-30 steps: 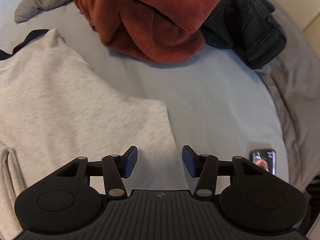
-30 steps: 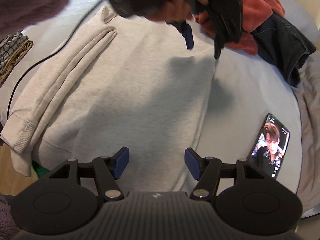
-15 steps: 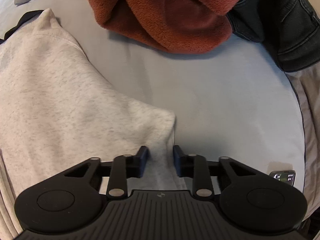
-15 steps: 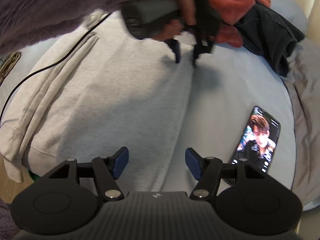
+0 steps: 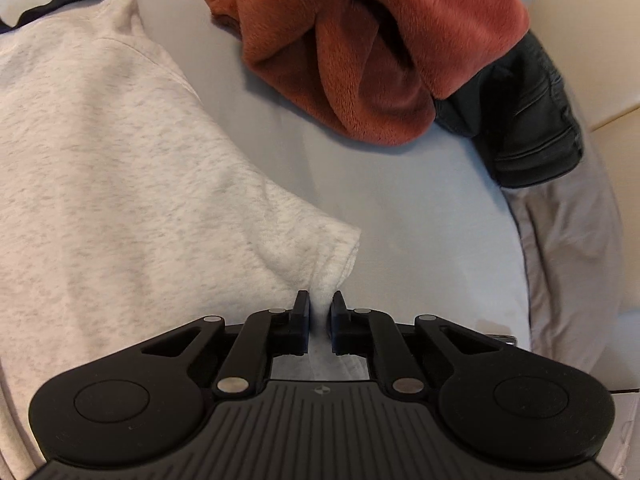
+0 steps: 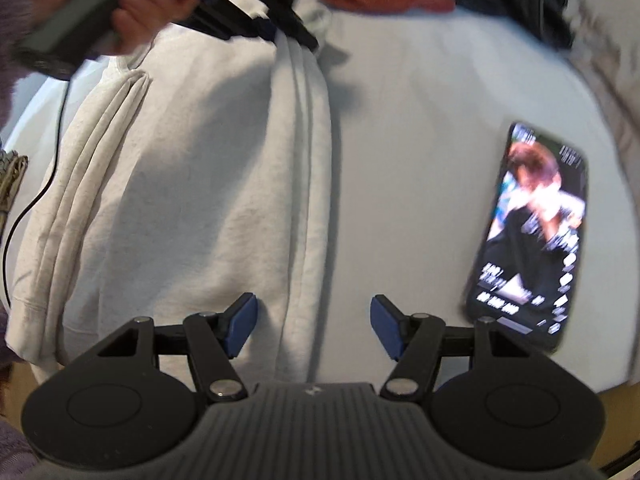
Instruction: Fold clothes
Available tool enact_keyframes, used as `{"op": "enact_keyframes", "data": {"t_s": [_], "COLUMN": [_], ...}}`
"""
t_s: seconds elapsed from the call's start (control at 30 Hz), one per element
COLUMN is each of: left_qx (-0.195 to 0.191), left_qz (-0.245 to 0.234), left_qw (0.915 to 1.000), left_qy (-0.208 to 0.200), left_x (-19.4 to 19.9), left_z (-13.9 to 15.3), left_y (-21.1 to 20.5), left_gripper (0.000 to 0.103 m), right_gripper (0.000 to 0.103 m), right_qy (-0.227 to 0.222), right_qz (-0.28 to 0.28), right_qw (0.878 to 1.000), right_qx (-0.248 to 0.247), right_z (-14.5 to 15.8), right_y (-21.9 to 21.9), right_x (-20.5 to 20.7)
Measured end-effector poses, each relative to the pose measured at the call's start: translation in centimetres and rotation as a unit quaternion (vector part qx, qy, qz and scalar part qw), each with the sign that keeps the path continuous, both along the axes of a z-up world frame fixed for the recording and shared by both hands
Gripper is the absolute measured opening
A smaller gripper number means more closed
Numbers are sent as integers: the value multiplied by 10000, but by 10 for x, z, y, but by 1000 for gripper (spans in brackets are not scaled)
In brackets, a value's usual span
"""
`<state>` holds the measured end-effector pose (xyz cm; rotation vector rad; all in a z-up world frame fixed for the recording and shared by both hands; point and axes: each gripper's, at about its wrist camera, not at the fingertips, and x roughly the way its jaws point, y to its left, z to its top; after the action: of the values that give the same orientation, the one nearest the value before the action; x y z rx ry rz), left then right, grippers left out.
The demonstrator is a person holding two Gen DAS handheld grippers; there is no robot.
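A light grey sweatshirt (image 5: 120, 180) lies spread on the pale blue bed sheet (image 5: 420, 220). My left gripper (image 5: 320, 300) has its jaws closing, and they pinch the folded right edge of the sweatshirt, which bunches up between the pads. In the right wrist view the sweatshirt (image 6: 200, 200) shows a long fold ridge that runs from the left gripper (image 6: 288, 28), held by a hand (image 6: 136, 8), down to my right gripper (image 6: 314, 312). The right gripper is open just above that ridge near the hem, with the fabric below the gap.
A rust fleece garment (image 5: 380, 40) and dark jeans (image 5: 528, 120) are piled at the far side of the bed. A phone (image 6: 532, 240) with a lit screen lies on the sheet right of the sweatshirt. A black cable (image 6: 28, 208) runs along the left edge.
The left gripper dropped onto the sweatshirt's right edge and closed on it, raising a ridge of fabric. The right gripper came down closer to the hem end of that edge, still open.
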<state>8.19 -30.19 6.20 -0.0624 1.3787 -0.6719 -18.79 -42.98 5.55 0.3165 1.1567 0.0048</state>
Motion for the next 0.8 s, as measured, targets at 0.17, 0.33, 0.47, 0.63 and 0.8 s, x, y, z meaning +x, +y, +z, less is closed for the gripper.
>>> {"op": "enact_keyframes", "data": {"t_s": [0.17,0.33,0.47,0.63,0.8], "left_qx": [-136,-239,-357,-486,-559], "left_qz": [36,32,24,100,292], "left_qw": [9999,9997,9993,9987,9979], "left_qy": [-20,-40,-63,-133,-130], "left_x": [1,13,14,24,36], "left_z": [15,32,46,64,65], "left_y": [14,21,35,68,106], "left_gripper": [7,7,7,7,7], "right_gripper": [36,12,10,10,10], "right_qy": [-13,-95,-302,-640,-798], "right_qz": [116,255,494,961,1337], "right_qw": [9998,9996,9980,9928,9877], "right_qx": [178,-14,-266,-320,120], "right_z": [0,17,43,72,83], "right_y": [9,24,42,75,107], "right_x": [1,-3,-5,-1,11]}}
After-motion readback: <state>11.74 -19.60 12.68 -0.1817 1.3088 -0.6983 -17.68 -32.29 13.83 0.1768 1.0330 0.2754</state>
